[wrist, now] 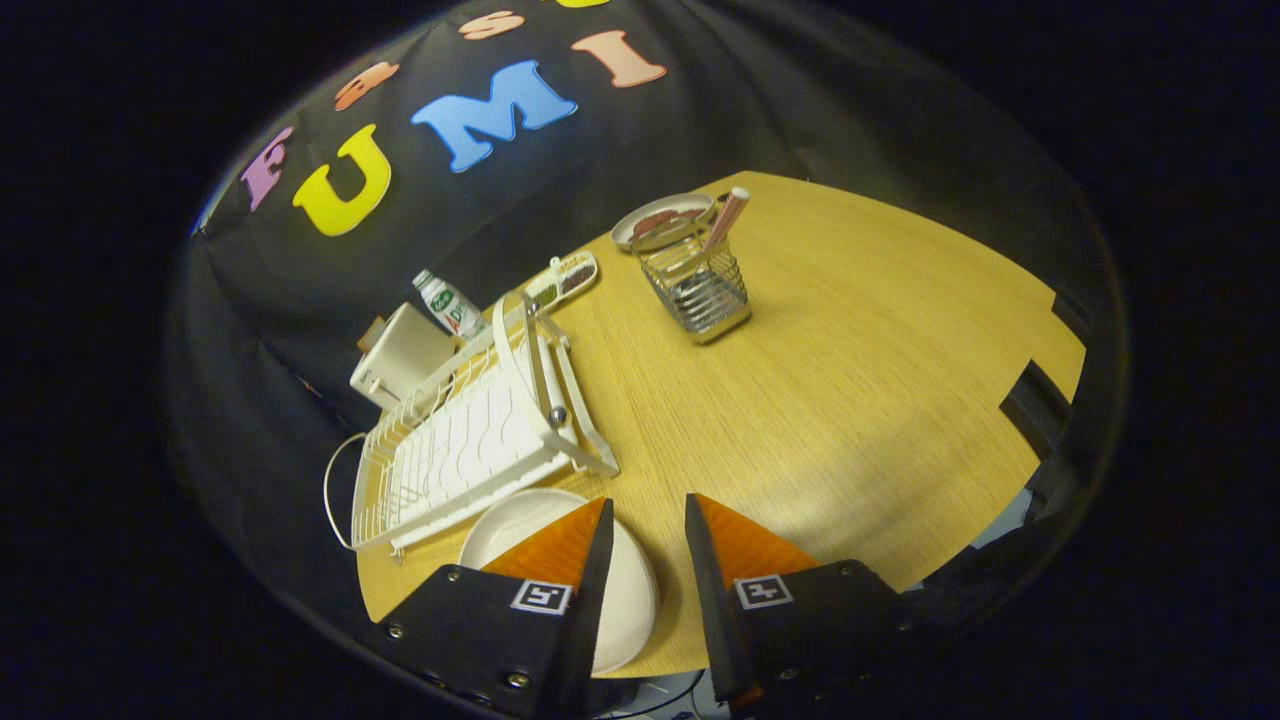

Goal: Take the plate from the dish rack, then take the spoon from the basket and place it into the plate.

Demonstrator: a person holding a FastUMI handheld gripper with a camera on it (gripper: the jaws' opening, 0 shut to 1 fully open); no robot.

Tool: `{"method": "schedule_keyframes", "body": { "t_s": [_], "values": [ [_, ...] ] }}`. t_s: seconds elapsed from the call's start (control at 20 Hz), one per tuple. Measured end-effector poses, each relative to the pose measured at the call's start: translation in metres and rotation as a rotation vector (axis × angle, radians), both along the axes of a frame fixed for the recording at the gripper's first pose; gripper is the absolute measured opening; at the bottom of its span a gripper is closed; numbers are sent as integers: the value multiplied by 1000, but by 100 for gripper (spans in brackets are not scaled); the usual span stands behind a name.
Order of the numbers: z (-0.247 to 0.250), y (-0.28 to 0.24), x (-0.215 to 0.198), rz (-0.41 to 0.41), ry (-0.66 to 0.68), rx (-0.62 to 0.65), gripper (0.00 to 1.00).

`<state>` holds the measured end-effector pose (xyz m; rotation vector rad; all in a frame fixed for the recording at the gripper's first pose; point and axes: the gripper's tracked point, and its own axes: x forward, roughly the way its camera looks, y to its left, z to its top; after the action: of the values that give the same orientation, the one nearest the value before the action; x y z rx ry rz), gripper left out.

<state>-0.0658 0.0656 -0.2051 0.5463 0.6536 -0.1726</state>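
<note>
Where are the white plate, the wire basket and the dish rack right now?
white plate (510, 520): gripper view, bare rim beside the gripper (648, 525), whose open fingers hold nothing.
wire basket (700, 290): gripper view, its mesh wall, well beyond the fingers.
dish rack (460, 445): gripper view, its white drain tray.

Plate (520, 525) before dish rack (470, 440); basket (700, 285) well beyond.

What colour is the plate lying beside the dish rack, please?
White, plain, seen in the gripper view: plate, partly under the open tool.

A light wooden table (850, 380) stands against black cloth wall (700, 120).
</note>
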Motion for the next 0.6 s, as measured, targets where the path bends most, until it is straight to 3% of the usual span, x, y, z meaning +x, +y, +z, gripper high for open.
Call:
{"method": "schedule_keyframes", "body": {
  "t_s": [0.3,0.6],
  "values": [
    [41,-57,69,-219,-129,25,45],
    [38,-102,112,-428,-168,98,45]
  ]
}}
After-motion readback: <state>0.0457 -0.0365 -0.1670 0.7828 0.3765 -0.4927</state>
